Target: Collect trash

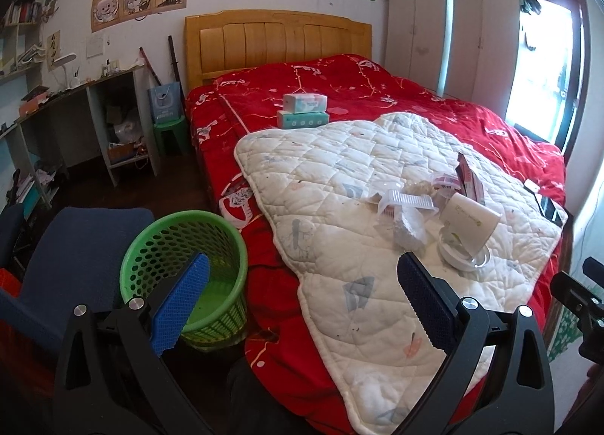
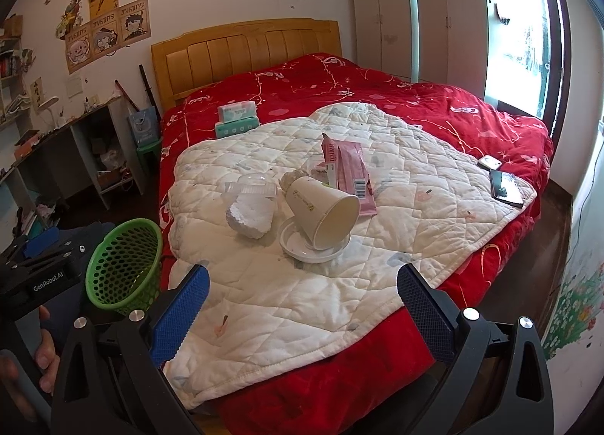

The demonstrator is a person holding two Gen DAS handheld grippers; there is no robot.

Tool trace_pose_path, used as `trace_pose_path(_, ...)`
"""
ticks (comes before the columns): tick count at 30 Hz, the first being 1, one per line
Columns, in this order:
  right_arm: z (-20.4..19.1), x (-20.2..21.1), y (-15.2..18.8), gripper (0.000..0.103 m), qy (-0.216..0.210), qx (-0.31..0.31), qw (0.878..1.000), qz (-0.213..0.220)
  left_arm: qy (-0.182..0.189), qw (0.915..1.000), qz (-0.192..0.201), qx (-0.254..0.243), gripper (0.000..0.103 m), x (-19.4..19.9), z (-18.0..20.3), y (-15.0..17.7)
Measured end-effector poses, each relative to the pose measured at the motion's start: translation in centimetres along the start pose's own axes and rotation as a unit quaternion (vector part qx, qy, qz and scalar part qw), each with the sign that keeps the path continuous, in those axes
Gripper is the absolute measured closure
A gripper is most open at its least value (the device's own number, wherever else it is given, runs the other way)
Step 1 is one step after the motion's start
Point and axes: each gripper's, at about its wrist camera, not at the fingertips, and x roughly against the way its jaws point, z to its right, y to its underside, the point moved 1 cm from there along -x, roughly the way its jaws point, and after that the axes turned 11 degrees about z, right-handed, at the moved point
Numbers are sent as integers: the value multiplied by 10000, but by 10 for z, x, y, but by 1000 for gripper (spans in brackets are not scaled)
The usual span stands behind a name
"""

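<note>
Trash lies in a heap on a white quilted pad [image 2: 302, 284] on the red bed: a tipped paper cup [image 2: 321, 208] resting on a white lid [image 2: 298, 246], a white foam chunk [image 2: 249, 218], a clear plastic piece [image 2: 251, 189] and a pink wrapper [image 2: 353, 174]. The heap also shows in the left wrist view, with the cup [image 1: 472, 223] and foam chunk [image 1: 409, 231]. A green mesh basket [image 1: 181, 276] stands on the floor by the bed; it also shows in the right wrist view [image 2: 124, 269]. My left gripper [image 1: 302, 306] is open and empty near the basket. My right gripper [image 2: 302, 306] is open and empty, short of the heap.
Two tissue packs [image 2: 238, 120] lie near the headboard. A phone [image 2: 506, 188] and a small case [image 2: 489, 162] lie at the pad's right edge. A blue chair [image 1: 75, 257] stands left of the basket. A desk with shelves [image 1: 75, 125] lines the left wall.
</note>
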Motion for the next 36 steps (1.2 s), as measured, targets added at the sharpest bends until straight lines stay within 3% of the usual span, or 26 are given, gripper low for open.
trace_pose_path(36,-6,-24,-16,7,-176,94,9998,-92,-225,9995,-195,122,5,-18,-2,-8)
